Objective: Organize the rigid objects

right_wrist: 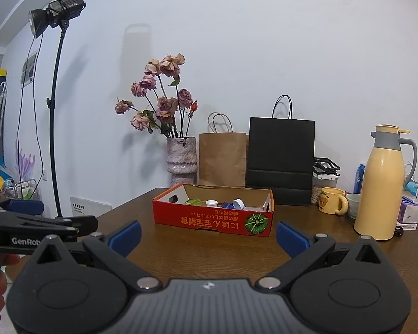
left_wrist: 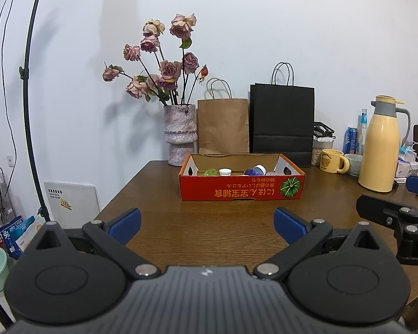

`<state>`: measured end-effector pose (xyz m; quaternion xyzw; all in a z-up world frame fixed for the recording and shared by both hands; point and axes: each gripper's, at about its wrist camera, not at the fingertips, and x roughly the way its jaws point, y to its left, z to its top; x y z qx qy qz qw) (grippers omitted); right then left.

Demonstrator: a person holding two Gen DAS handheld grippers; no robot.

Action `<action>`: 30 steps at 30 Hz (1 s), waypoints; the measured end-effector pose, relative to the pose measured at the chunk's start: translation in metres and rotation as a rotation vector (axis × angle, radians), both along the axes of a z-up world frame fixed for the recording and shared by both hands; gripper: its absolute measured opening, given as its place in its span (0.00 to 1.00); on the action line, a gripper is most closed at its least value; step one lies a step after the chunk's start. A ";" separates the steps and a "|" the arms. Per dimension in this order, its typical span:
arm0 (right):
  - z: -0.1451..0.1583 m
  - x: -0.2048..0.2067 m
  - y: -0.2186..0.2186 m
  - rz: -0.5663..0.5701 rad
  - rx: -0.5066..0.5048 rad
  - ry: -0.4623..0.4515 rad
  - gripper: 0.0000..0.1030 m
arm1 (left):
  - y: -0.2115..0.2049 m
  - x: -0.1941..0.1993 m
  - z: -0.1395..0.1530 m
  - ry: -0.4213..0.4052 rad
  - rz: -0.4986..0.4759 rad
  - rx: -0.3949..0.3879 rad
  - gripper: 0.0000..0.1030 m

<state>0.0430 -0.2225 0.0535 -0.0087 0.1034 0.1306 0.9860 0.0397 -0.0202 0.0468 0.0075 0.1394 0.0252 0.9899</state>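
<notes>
A shallow red cardboard box (left_wrist: 242, 190) (right_wrist: 213, 221) with a pumpkin picture stands mid-table. Inside it lie a green object (left_wrist: 210, 172) (right_wrist: 193, 202), a white cap (left_wrist: 225, 171) (right_wrist: 211, 203) and a blue bottle with a white cap (left_wrist: 255, 170) (right_wrist: 236, 204). My left gripper (left_wrist: 207, 226) hovers open over bare wood in front of the box, nothing between its blue pads. My right gripper (right_wrist: 208, 236) is open too, empty, nearer the box's right end. Each gripper shows at the edge of the other's view.
Along the back wall stand a vase of dried roses (left_wrist: 179, 135), a brown paper bag (left_wrist: 223, 125) and a black bag (left_wrist: 282, 119). At the right are a yellow mug (left_wrist: 331, 161), a bowl (left_wrist: 353, 164), a yellow thermos (left_wrist: 380, 144), cans and cables. A light stand (left_wrist: 28, 97) rises left of the table (left_wrist: 209, 217).
</notes>
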 end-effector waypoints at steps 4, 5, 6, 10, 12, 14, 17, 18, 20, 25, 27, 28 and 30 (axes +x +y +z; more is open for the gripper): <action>0.000 0.000 0.000 0.000 0.000 0.000 1.00 | 0.000 0.000 0.000 -0.001 0.000 -0.001 1.00; 0.000 0.000 0.000 0.000 0.000 0.000 1.00 | 0.000 0.000 0.000 -0.001 0.000 -0.001 1.00; 0.000 0.000 0.000 0.000 0.000 0.000 1.00 | 0.000 0.000 0.000 -0.001 0.000 -0.001 1.00; 0.000 0.000 0.001 0.001 -0.001 0.001 1.00 | 0.000 0.000 0.000 0.000 0.000 -0.001 1.00; -0.001 0.000 0.001 0.001 -0.001 0.001 1.00 | 0.000 0.000 0.000 0.000 0.000 -0.001 1.00; -0.001 0.000 0.001 0.001 -0.001 0.001 1.00 | 0.000 0.000 0.001 0.000 -0.001 -0.001 1.00; -0.002 0.000 0.001 0.002 -0.002 0.001 1.00 | 0.000 0.000 0.000 0.001 -0.001 -0.003 1.00; -0.002 0.000 0.001 0.003 -0.002 0.001 1.00 | -0.001 0.000 0.000 0.000 -0.001 -0.003 1.00; -0.003 0.000 0.001 0.003 -0.003 0.001 1.00 | 0.000 0.000 0.000 -0.001 -0.002 -0.003 1.00; -0.003 0.000 0.001 0.003 -0.002 0.002 1.00 | 0.000 0.000 -0.001 0.000 0.000 -0.003 1.00; -0.003 0.000 0.001 0.004 -0.002 0.002 1.00 | 0.000 0.000 -0.001 0.000 0.003 -0.002 1.00; -0.003 0.000 0.001 0.004 -0.002 0.002 1.00 | 0.001 0.000 -0.001 0.000 0.007 -0.002 1.00; -0.003 0.000 0.001 0.004 -0.003 0.002 1.00 | 0.001 0.000 -0.002 0.000 0.010 -0.001 1.00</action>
